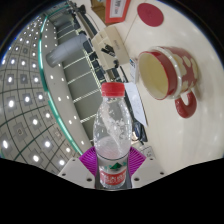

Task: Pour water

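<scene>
The gripper (112, 172) pinches a clear plastic water bottle with a red cap and red-and-green label (113, 135), both pink pads (92, 160) pressed on its lower body so that it can be lifted and tipped. The bottle is held upright, cap on, over the pale bench (185, 140). Beyond it, toward the bench's far edge, a red, white-dotted ceramic mug with a cream inside (168, 75) stands mouth-up, apparently the pouring target.

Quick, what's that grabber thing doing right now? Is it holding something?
Gripper: shut on the bottle, held tilted near the mug.
</scene>
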